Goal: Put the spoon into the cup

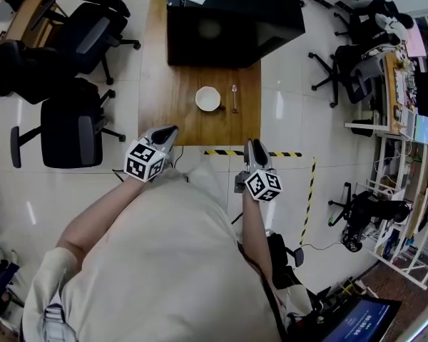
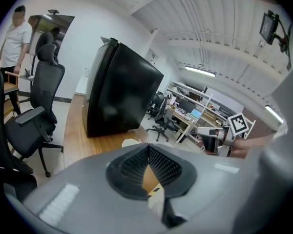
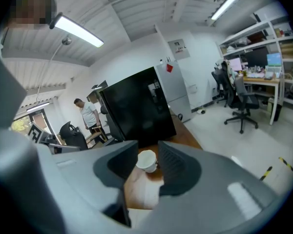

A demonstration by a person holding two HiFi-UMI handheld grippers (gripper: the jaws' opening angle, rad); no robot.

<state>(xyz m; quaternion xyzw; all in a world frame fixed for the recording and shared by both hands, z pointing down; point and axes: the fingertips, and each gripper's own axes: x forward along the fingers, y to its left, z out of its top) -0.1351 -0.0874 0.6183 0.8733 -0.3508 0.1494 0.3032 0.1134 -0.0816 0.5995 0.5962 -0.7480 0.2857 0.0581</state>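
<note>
An office with a white tiled floor surrounds a narrow wooden table (image 1: 157,84), with black office chairs (image 1: 75,130) to its left and cluttered shelves (image 1: 406,127) to the right. A large black cabinet (image 1: 228,20) takes up the far end of the table. In front of it, on bare wood, a white cup (image 1: 207,98) stands upright, and the spoon (image 1: 234,97) lies just beside it on the right, apart from it, its length running away from the person. Black-and-yellow tape (image 1: 225,152) marks the floor at the table's near edge. Both grippers hover there, short of the table's things. The left gripper (image 1: 168,131) has its ribbed pads meeting at the tips with nothing between them. The right gripper (image 1: 254,147) has its jaws parted and empty, and in the right gripper view the cup (image 3: 146,161) shows through the gap, well ahead.
</note>
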